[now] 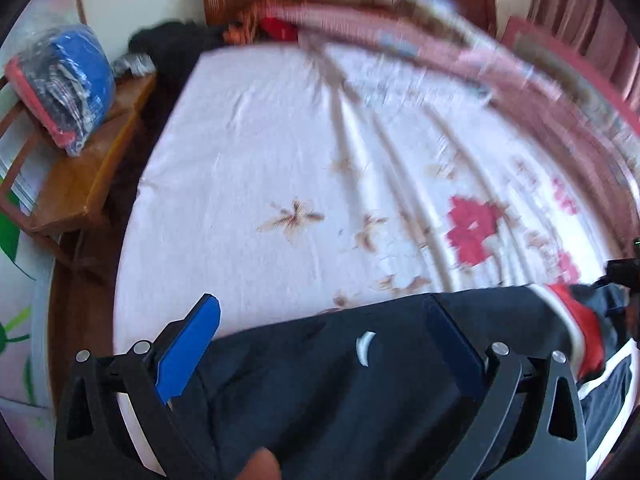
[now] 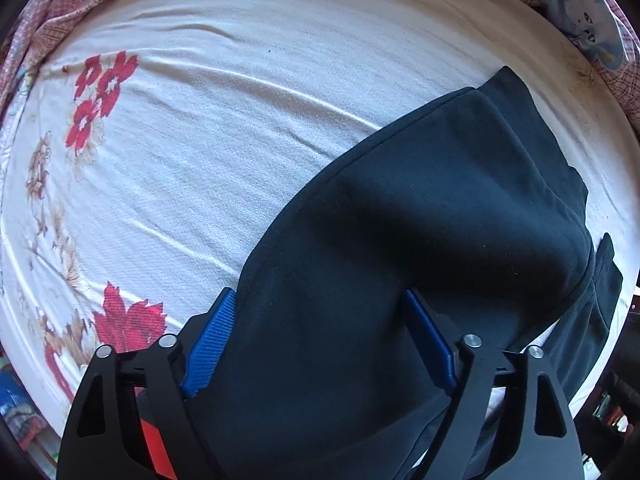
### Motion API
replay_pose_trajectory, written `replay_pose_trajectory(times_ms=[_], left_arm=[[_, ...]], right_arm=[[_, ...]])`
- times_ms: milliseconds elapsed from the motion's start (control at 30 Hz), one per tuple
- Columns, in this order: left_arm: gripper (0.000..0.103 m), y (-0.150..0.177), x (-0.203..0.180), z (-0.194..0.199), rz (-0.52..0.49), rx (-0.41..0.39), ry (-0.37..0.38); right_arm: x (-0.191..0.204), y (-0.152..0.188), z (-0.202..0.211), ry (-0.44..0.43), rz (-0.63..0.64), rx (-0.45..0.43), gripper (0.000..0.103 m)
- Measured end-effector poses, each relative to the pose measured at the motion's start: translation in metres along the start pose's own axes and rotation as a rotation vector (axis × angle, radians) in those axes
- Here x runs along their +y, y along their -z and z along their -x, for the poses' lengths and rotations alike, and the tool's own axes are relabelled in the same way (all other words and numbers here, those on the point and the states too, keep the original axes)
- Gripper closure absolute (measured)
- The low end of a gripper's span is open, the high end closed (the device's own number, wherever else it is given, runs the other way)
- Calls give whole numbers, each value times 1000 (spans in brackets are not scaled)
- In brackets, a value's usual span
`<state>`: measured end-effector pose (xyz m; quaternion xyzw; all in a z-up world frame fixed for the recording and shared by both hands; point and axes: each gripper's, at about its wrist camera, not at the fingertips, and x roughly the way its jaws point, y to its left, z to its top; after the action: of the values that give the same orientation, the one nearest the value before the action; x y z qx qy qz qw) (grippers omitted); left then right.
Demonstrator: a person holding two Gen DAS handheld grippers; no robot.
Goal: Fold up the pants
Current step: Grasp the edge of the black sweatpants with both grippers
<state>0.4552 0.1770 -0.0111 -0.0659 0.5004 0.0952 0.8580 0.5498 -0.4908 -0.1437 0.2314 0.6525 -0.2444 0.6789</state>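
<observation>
Along the near edge of the bed [image 1: 260,152], both wide-open, empty grippers, left gripper [image 1: 320,344] and right gripper [image 2: 320,336], straddle the dark pants [image 2: 420,220], seemingly poised to pinch cloth for a fold.

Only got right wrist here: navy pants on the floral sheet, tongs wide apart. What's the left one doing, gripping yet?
Observer: No. The left tongs are open, with one finger on each side of the pants.
Operator: Any markings on the pants over there?
Observer: Yes, a red band with white edging just right of the left tongs.
Operator: What's past the bed edge on that side?
Observer: A wooden chair beside the bed, with a plastic-wrapped bundle on its seat.
</observation>
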Motion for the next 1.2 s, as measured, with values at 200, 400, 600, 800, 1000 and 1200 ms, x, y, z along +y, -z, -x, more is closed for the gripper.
replay_pose_trajectory(times_ms=[200,400,600,800,1000,1200], left_arm=[[6,-27,-10,-32,-44,64,-47],[28,-17,-8,-63,50,239,-14],[16,7,-7,-67,132,276,-17],[15,3,-16,-103,118,440,-76],[8,-9,-35,-129,-201,560,-96],[8,-9,-52,-107,-436,555,31]], right_arm=[[-5,9,5,4,43,-25,25],[-3,14,8,25,47,-49,25],[8,16,3,33,52,-48,24],[21,21,1,41,51,-68,23],[39,25,6,45,61,-81,23],[48,25,3,39,76,-82,23]])
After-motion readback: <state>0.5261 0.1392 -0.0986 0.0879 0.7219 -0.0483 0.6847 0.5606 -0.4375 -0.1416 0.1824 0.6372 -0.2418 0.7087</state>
